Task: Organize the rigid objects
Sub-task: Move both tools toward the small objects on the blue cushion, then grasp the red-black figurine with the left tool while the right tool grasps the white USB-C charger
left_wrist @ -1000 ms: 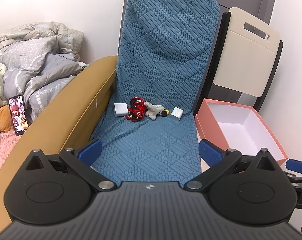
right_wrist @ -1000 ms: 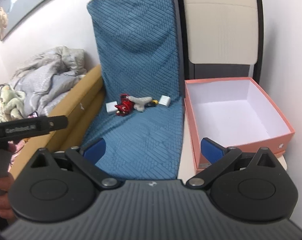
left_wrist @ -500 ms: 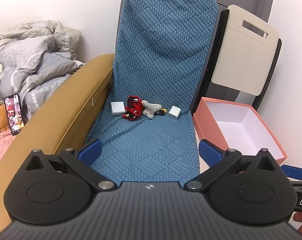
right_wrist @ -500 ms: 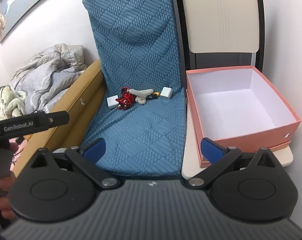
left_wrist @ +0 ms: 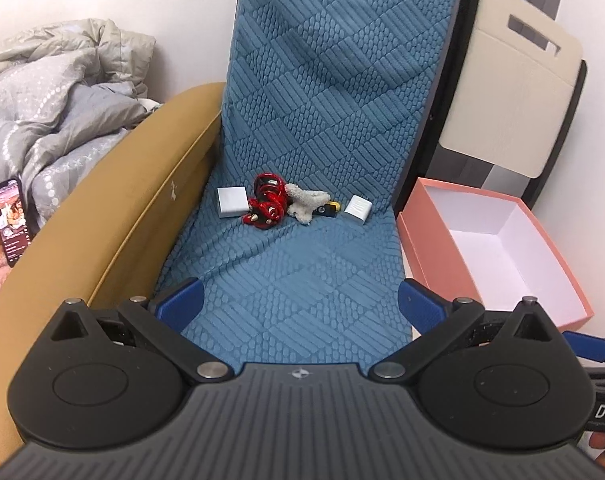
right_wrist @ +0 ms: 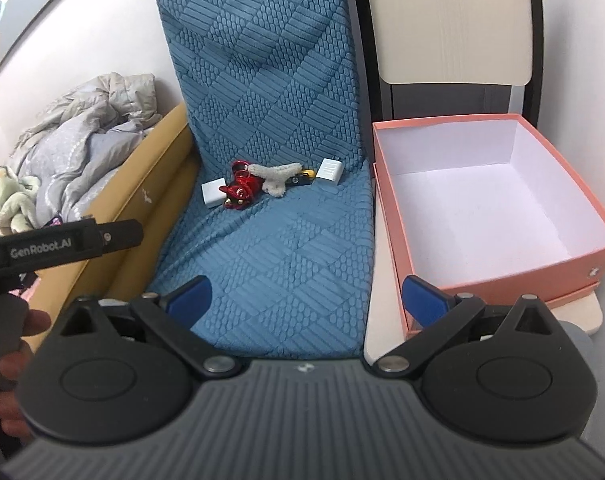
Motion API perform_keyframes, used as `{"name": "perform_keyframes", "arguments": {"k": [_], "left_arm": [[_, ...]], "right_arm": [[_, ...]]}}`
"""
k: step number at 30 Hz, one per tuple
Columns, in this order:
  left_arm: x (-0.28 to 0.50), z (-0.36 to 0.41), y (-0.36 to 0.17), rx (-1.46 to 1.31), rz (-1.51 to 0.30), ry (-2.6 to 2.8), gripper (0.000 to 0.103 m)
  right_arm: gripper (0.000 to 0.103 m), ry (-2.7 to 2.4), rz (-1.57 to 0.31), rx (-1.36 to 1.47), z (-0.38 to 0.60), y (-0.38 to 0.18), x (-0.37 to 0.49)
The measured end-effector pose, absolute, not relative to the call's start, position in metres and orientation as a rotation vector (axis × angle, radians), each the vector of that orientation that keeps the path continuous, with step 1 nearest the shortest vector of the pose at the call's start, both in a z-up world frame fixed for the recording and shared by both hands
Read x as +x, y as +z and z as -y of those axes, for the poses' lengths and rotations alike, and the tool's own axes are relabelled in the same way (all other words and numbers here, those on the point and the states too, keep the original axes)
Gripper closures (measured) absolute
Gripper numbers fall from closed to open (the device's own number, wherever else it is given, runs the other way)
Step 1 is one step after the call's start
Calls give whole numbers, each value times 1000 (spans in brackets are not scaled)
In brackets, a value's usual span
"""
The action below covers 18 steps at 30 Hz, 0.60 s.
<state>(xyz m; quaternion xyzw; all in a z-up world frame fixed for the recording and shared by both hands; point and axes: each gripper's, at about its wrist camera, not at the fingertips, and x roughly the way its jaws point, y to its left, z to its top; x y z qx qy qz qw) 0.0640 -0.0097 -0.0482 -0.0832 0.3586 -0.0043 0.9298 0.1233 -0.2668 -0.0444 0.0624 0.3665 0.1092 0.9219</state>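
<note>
Small objects lie in a row at the back of the blue quilted seat [left_wrist: 294, 280]: a white square box [left_wrist: 232, 201], a red shiny toy [left_wrist: 267, 204], a grey plush piece [left_wrist: 303, 201], a small black-and-yellow item [left_wrist: 329, 209] and a white charger [left_wrist: 358, 209]. They also show in the right wrist view: box [right_wrist: 213, 193], red toy [right_wrist: 241, 189], plush [right_wrist: 273, 176], charger [right_wrist: 330, 169]. A pink open box [right_wrist: 498, 216] with a white inside stands right of the seat. My left gripper [left_wrist: 300, 304] and right gripper [right_wrist: 306, 300] are both open and empty, well short of the objects.
A tan padded bed rail [left_wrist: 102, 232] runs left of the seat, with a grey crumpled duvet [left_wrist: 54, 120] and a lit phone [left_wrist: 10, 220] beyond. A cream folding chair back [right_wrist: 454, 24] stands behind the pink box. The left gripper's handle [right_wrist: 62, 240] crosses the right view's left edge.
Both grippers have moved forward toward the seat; the objects and pink box look larger and nearer. Nothing was taken hold of; both stay open.
</note>
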Motion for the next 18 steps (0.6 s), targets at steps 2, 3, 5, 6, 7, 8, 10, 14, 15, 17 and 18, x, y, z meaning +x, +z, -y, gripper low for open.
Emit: {"name": "perform_keyframes", "arguments": {"k": [2,3,5,6,7,8,10,14,15,17,18], "left_arm": [[78,9,-52,-175,-739,-8,0],[85,8,-53,-178,-739,-8,0],[100,9,-56,-174,-741,-11,0],[109,9,-59,-170,-743,-11,0],[118,9,-61,-167,-744,-10,0],[126,9,-63,-167,-746,-10,0],[143,9,-68,-167,-753,-15,0],[183,8,-80,-155,-763,-20,0],[192,6,-83,-157,-764,-23,0],[211,3,-90,-166,-767,-34,0],[221,1,-94,-169,-769,-39,0]], "right_arm": [[0,224,-764,132,266,-48,136],[0,223,-767,131,266,-49,141],[0,223,-771,123,264,-52,154],[0,226,-772,122,263,-54,160],[0,231,-773,123,263,-56,167],[0,233,-775,125,262,-58,174],[0,235,-780,122,260,-62,189],[0,229,-797,114,255,-72,220],[0,225,-802,109,253,-75,229],[0,223,-804,109,250,-81,244],[0,225,-808,112,249,-84,251]]}}
